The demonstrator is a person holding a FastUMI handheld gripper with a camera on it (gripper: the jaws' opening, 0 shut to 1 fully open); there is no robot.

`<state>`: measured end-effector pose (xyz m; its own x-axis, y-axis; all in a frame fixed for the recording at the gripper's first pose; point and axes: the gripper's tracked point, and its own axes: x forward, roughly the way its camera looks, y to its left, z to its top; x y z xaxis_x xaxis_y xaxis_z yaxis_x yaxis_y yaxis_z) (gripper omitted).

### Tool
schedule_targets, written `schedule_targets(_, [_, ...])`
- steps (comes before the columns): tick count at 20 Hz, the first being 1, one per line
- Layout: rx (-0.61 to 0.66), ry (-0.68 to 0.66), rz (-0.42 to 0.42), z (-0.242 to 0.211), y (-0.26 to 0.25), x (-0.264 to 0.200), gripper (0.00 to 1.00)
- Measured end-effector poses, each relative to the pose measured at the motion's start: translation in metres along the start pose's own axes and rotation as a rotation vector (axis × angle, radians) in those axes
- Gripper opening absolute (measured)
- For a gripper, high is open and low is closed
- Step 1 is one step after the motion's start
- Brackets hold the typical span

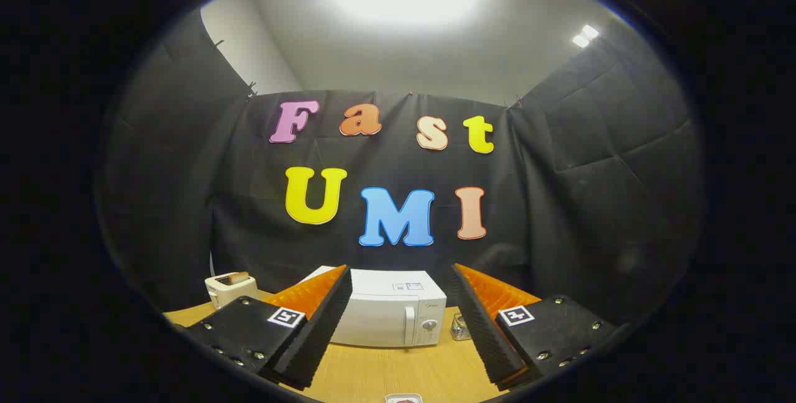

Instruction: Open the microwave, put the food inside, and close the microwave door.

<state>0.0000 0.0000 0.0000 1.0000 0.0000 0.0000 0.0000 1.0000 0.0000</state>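
Fingers of the gripper (398, 322) stood spread wide, pinching nothing, and the microwave (388, 316) lay straight ahead beyond their tips, framed in the gap between them on the wooden table (385, 372). Its door was shut, its long axis ran across the line of the fingers, and its vertical handle (410, 324) and knob (429, 325) sat toward the right finger. Just right of the microwave stood a small glass jar (460, 327); a toaster (230, 288) sat well off to the left. Food seemed to be the dish (404, 398) low between the fingers, too cut off to name. Judging by this, the coming reach was forward and slightly right, to the handle
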Motion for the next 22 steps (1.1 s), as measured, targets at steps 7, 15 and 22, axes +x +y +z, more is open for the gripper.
schedule_targets(7, [0.036,0.030,-0.026,-0.008,-0.009,-0.008,0.98])
schedule_targets(15, [0.025,0.042,-0.003,-0.014,-0.003,-0.020,0.98])
schedule_targets(22, [0.013,0.042,-0.017,-0.016,-0.010,-0.027,0.98])
